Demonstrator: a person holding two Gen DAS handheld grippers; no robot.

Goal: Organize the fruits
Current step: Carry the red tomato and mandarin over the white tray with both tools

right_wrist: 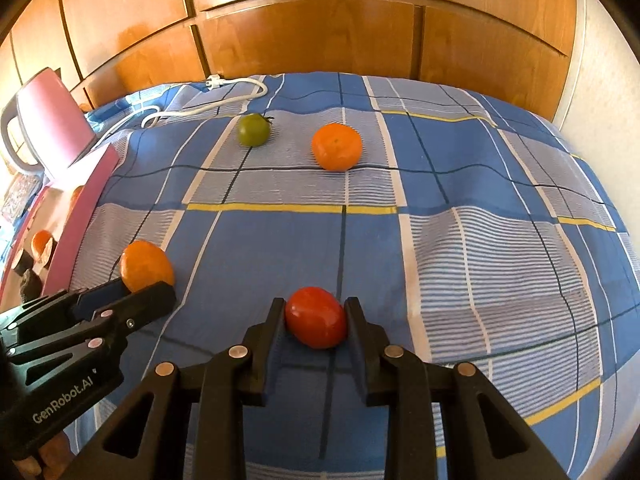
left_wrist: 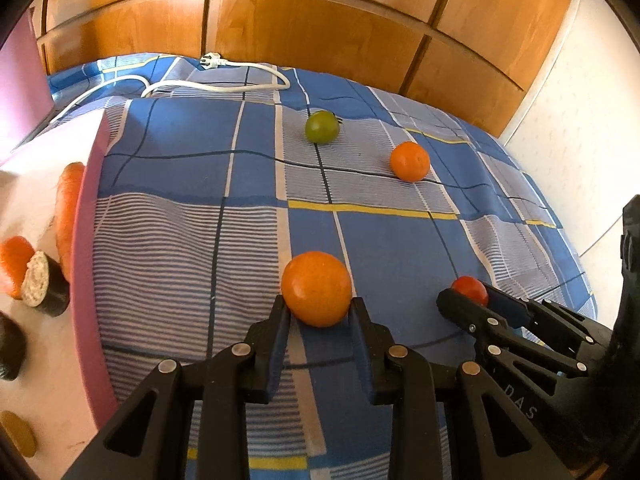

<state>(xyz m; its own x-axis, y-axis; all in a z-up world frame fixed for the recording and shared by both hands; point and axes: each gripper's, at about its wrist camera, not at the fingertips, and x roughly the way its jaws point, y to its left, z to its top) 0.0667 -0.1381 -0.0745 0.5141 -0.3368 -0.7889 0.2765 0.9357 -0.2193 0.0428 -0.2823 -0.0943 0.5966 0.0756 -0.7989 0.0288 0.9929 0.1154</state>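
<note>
My left gripper [left_wrist: 318, 304] is shut on an orange fruit [left_wrist: 317, 288], fingers touching both its sides on the blue checked bedspread. It also shows in the right wrist view [right_wrist: 147, 266]. My right gripper [right_wrist: 316, 306] is shut on a red tomato [right_wrist: 317, 317], which also shows in the left wrist view [left_wrist: 470, 289]. A green tomato [left_wrist: 322, 127] [right_wrist: 253, 129] and a second orange [left_wrist: 409, 161] [right_wrist: 337, 146] lie farther back on the bed.
A pink-rimmed tray [left_wrist: 86, 264] at the left holds a carrot [left_wrist: 67, 208], an orange piece [left_wrist: 15, 264] and dark cut pieces [left_wrist: 44, 284]. A white cable with plug [left_wrist: 212, 60] lies at the back. Wooden wardrobe doors [left_wrist: 320, 20] stand behind the bed.
</note>
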